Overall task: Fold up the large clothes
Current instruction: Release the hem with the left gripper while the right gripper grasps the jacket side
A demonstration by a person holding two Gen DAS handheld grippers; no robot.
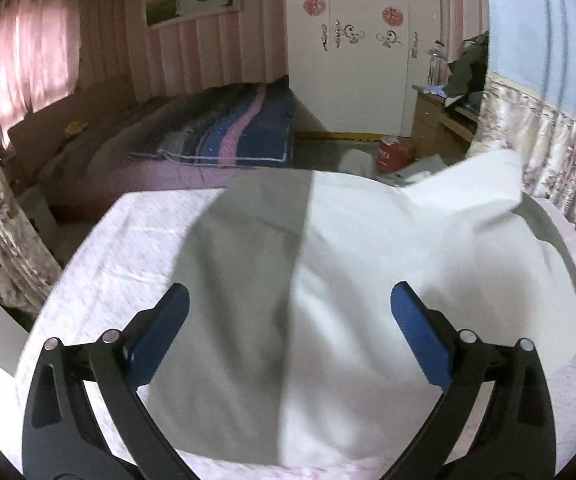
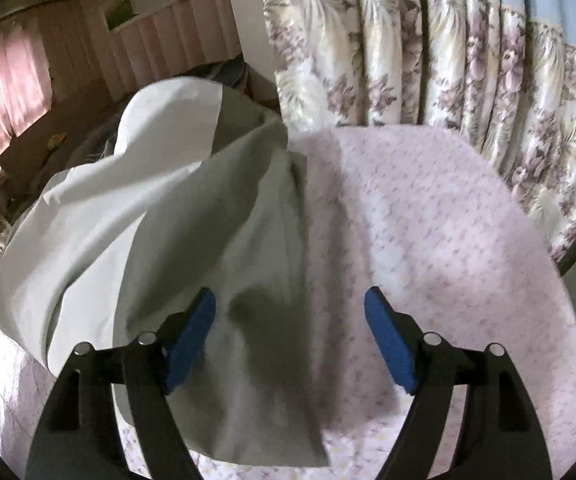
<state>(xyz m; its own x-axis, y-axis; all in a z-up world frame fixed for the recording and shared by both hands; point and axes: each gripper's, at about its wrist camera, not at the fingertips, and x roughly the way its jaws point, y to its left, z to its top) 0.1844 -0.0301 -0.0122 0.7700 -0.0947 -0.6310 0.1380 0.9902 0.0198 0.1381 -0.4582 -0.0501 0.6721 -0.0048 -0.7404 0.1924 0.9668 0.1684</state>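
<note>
A large white garment (image 1: 328, 280) lies on a table covered with a pale pink patterned cloth (image 1: 128, 240). Part of it billows up in a loose fold at the right of the left wrist view. My left gripper (image 1: 288, 304) hangs above the garment with its blue pads wide apart and nothing between them. In the right wrist view the same garment (image 2: 168, 220) covers the left half of the table (image 2: 448, 240), one flap raised at the upper left. My right gripper (image 2: 290, 308) stands open over the garment's right edge, gripping nothing.
A floral curtain (image 2: 448, 60) hangs close behind the table. Beyond the table are a bed with a blue and pink blanket (image 1: 228, 128), a white wardrobe (image 1: 360, 40), a wooden desk with clutter (image 1: 448, 108) and a red container (image 1: 392, 152) on the floor.
</note>
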